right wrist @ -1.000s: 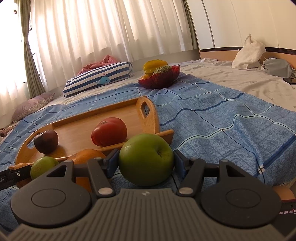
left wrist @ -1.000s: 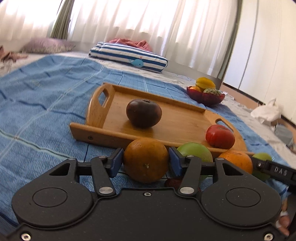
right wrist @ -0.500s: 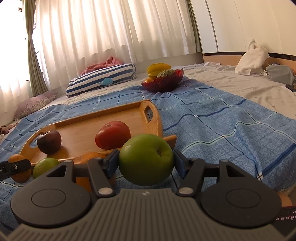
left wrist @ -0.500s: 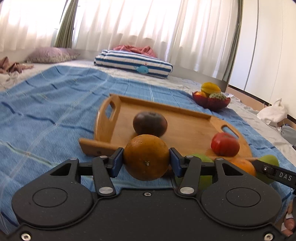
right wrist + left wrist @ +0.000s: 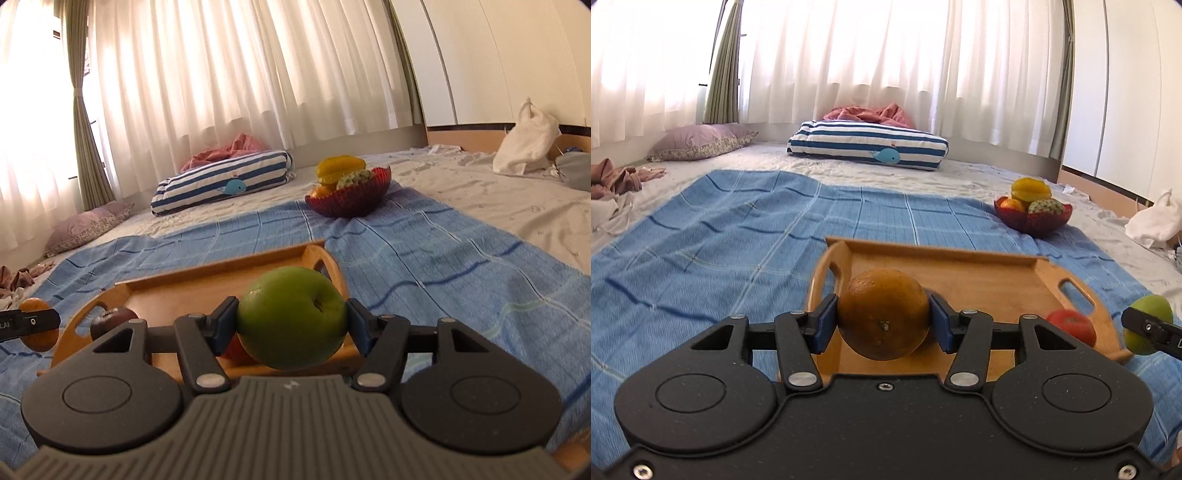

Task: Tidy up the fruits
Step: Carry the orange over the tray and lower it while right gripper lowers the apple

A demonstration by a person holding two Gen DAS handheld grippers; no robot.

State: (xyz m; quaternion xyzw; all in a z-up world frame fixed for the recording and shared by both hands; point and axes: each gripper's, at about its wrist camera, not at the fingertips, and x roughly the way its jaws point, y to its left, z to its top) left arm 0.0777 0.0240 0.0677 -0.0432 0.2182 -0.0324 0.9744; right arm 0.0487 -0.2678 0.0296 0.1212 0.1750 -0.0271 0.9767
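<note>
My left gripper (image 5: pixel 882 323) is shut on an orange (image 5: pixel 882 306) and holds it in the air above the near left end of the wooden tray (image 5: pixel 960 258). The right gripper (image 5: pixel 291 326) is shut on a green apple (image 5: pixel 291 310), raised over the tray's (image 5: pixel 207 284) near right end. On the tray lie a red tomato (image 5: pixel 1071 326) and a dark plum (image 5: pixel 110 321); the orange hides the plum in the left wrist view. Each view catches the other gripper's fruit at its edge: the apple (image 5: pixel 1148 308) and the orange (image 5: pixel 35 306).
The tray rests on a blue checked blanket (image 5: pixel 720 240) spread over a bed. A red bowl (image 5: pixel 1032 223) of fruit stands beyond the tray to the right. A striped pillow (image 5: pixel 868 146), a purple pillow (image 5: pixel 698 142) and a white bag (image 5: pixel 524 144) lie farther off.
Both grippers have risen with their fruit, so the tray sits lower in both views. The loose fruit on the blanket in front of the tray has dropped out of sight.
</note>
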